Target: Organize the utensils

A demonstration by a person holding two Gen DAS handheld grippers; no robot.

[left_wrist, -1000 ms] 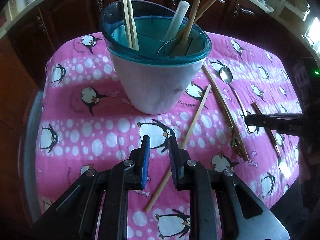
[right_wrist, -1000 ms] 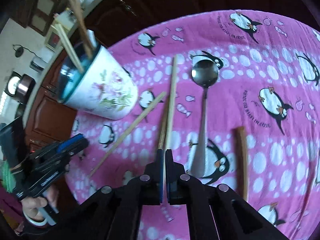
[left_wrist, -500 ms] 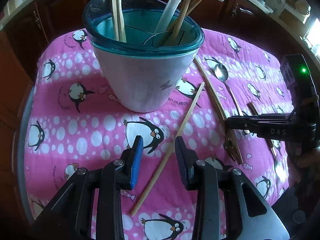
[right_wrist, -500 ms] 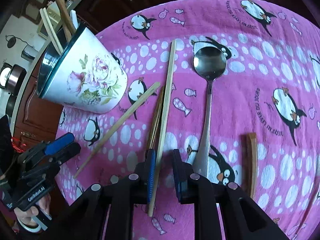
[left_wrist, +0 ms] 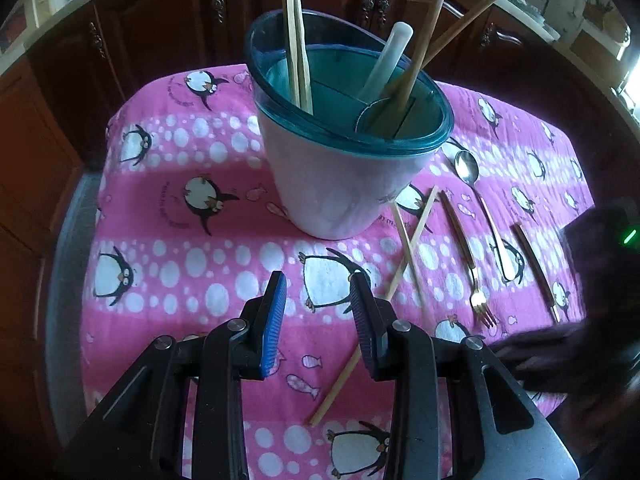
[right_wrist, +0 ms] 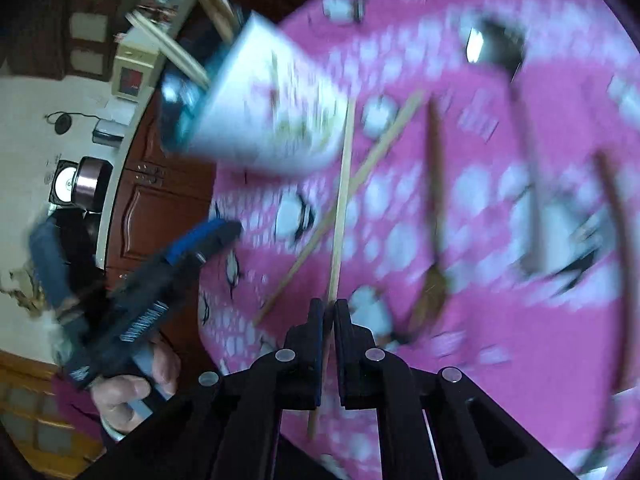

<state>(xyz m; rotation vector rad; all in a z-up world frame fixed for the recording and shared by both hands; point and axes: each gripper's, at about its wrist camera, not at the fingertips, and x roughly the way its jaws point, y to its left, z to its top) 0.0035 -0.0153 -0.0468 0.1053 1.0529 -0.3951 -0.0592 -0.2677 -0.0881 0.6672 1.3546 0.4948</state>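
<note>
A white utensil holder with a teal rim stands on the pink penguin cloth and holds several chopsticks and a pale handle. My left gripper hovers open in front of it with nothing between its fingers. My right gripper has its jaws closing, pads pinched on a thin chopstick that points toward the holder. That chopstick crosses a loose chopstick lying on the cloth. The right wrist view is blurred by motion.
A gold fork, a spoon and a brown stick lie right of the holder. The loose chopstick runs past my left gripper's right finger. Dark wooden cabinets surround the table. A hand holds the left gripper.
My right gripper opened around the chopstick beside the fork, shut on it and swung left, so it now crosses the loose chopstick. My left jaws spread wider.
</note>
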